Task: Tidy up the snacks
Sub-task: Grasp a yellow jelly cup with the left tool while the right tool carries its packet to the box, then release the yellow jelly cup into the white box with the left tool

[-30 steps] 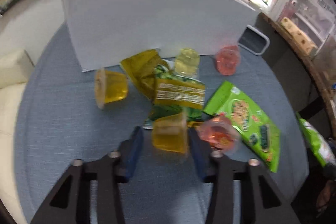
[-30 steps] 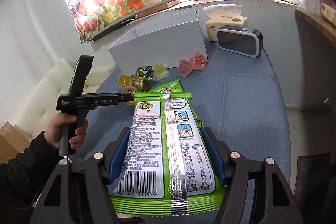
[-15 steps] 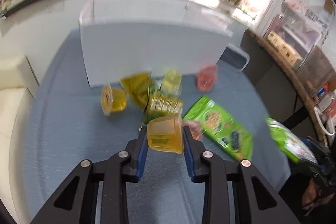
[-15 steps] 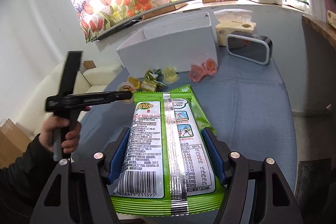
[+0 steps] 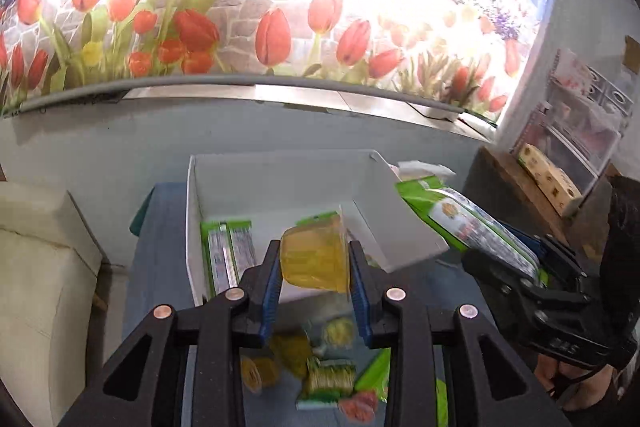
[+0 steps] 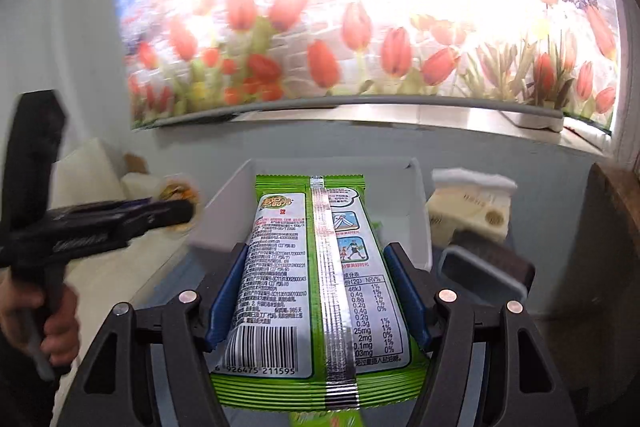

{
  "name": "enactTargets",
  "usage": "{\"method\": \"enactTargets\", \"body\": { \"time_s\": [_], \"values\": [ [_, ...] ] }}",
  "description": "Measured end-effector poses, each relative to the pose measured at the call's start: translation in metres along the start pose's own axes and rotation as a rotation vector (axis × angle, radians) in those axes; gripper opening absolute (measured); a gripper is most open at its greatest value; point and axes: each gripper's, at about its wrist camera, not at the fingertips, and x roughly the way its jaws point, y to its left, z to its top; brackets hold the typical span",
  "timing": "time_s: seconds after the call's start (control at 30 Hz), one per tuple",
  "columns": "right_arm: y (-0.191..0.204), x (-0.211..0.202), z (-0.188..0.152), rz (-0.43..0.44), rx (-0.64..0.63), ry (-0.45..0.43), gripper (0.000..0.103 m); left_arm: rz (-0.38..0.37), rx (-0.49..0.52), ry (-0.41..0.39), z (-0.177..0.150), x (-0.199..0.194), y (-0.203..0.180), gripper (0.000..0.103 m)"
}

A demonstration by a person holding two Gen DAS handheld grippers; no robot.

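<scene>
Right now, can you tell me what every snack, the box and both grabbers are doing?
Left gripper: shut on the yellow jelly cup.
Yellow jelly cup: lifted, tilted, over the box's near wall.
Right gripper: shut on the green snack packet.
Green snack packet: held flat, back side up, tip over the box.
White cardboard box: open-topped, one green packet inside.
Loose snacks: lying on the blue tablecloth.

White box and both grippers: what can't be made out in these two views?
- Left wrist view: the white box floor is partly hidden by the yellow jelly cup held in the left gripper.
- Left wrist view: the snacks on the table below are blurred and cut by the fingers.
- Right wrist view: the box interior is hidden by the green snack bag in the right gripper.
</scene>
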Motion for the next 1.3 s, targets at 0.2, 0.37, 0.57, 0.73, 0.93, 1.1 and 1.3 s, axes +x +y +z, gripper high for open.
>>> {"method": "enactTargets", "body": {
  "time_s": [0.2, 0.37, 0.57, 0.73, 0.93, 1.1, 1.3],
  "values": [
    [-0.011, 0.075, 0.027, -0.068, 0.013, 0.061, 0.072, 0.019, -0.015, 0.073, 0.026, 0.064, 0.005, 0.035],
    [-0.024, 0.108, 0.024, -0.103, 0.008, 0.098, 0.084, 0.02, -0.024, 0.129, 0.029, 0.104, 0.012, 0.036],
    [-0.033, 0.106, 0.021, -0.127, -0.037, 0.095, 0.103, 0.045, 0.01, 0.141, 0.022, 0.126, 0.018, 0.1],
    [-0.032, 0.088, 0.013, -0.136, -0.082, 0.06, 0.103, 0.044, 0.009, 0.144, 0.021, 0.121, 0.02, 0.103],
    [-0.026, 0.057, 0.005, -0.081, -0.095, 0.033, 0.103, 0.04, 0.04, 0.131, 0.02, 0.102, 0.011, 0.103],
    [-0.018, 0.014, -0.008, -0.056, -0.094, -0.012, 0.103, 0.029, 0.044, 0.091, 0.015, 0.072, 0.001, 0.103],
    [-0.006, -0.031, -0.034, -0.005, -0.103, -0.019, 0.103, 0.023, 0.07, 0.022, -0.006, 0.025, -0.016, 0.103]
  ]
}}
